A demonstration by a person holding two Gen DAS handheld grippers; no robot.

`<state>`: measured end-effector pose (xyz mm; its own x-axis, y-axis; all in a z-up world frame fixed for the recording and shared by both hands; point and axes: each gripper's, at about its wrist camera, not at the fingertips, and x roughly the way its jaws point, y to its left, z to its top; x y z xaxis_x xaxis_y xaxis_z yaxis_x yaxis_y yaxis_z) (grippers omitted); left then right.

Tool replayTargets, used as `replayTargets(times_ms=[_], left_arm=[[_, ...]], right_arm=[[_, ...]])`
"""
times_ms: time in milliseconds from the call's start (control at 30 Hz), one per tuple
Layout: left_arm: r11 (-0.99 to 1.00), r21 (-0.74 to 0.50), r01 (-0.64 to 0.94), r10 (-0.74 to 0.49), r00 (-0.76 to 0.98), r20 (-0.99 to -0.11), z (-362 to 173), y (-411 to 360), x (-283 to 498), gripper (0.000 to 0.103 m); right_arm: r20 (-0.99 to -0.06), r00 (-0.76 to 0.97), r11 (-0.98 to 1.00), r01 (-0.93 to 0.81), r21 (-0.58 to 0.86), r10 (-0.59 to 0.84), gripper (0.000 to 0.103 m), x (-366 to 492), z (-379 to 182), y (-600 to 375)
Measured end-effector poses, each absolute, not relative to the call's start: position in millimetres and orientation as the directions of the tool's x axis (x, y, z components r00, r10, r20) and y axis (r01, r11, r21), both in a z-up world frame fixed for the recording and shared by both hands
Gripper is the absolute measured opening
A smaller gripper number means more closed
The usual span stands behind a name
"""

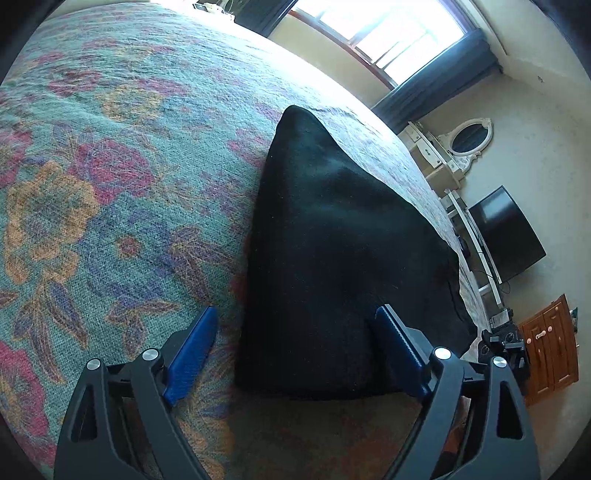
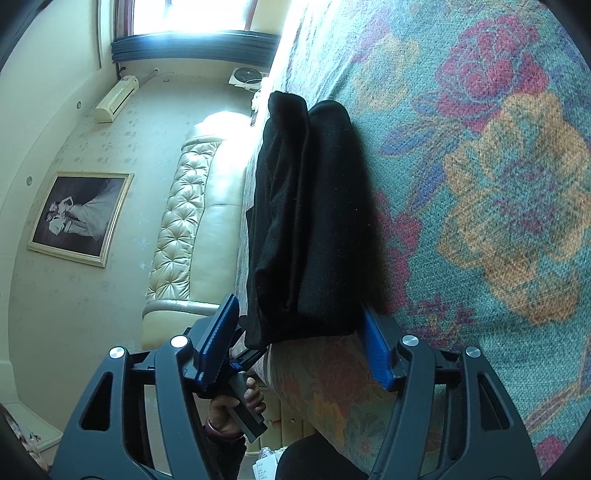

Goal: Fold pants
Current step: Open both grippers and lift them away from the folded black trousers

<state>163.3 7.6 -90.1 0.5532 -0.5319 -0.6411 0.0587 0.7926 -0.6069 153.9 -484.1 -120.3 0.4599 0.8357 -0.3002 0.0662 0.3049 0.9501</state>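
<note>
The black pants (image 1: 332, 251) lie folded in a thick stack on the floral bedspread (image 1: 92, 177), near the bed's edge. My left gripper (image 1: 295, 350) is open, its blue fingers on either side of the stack's near corner, not pinching it. In the right wrist view the pants (image 2: 310, 221) show as several layers. My right gripper (image 2: 299, 339) is open around the near end of the stack. The other gripper's handle and a hand (image 2: 240, 402) show below it.
The bed edge runs beside the pants. A padded headboard (image 2: 184, 221) and framed picture (image 2: 79, 218) are on one wall. A window (image 1: 388, 33), a dresser with a mirror (image 1: 461, 144), a TV (image 1: 506, 232) and a wooden cabinet (image 1: 550, 347) are on the other side.
</note>
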Motion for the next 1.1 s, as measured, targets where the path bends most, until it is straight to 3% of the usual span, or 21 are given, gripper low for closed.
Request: replayTargets(times_ms=[233,667,767,900,1100], left_arm=[[0.793,-0.606,0.064,-0.535,0.549,-0.642,-87,12,162,0.086],[0.866,-0.498,-0.039,-0.381,0.593,-0.709,-72,5,110,0.086],[0.895,-0.443,-0.060,-0.317,0.614,-0.723,-63,-2,95,0.086],[0.917,-0.395,-0.056,-0.264,0.658,-0.706,-42,-14,74,0.086],[0.949,-0.309,-0.057,-0.179,0.710,-0.681,-14,-33,50,0.086]], right_arm=[[-0.278,0.489,0.272,0.085,0.959,0.827,0.063,141,-121,-494],[-0.282,0.549,0.267,0.109,0.957,0.787,0.065,91,-117,-517],[-0.327,0.542,0.316,0.115,0.942,0.774,0.065,78,-112,-513],[-0.447,0.532,0.457,0.121,0.881,0.719,0.080,62,-99,-495],[-0.634,0.513,0.726,0.029,0.687,0.579,0.083,47,-71,-446]])
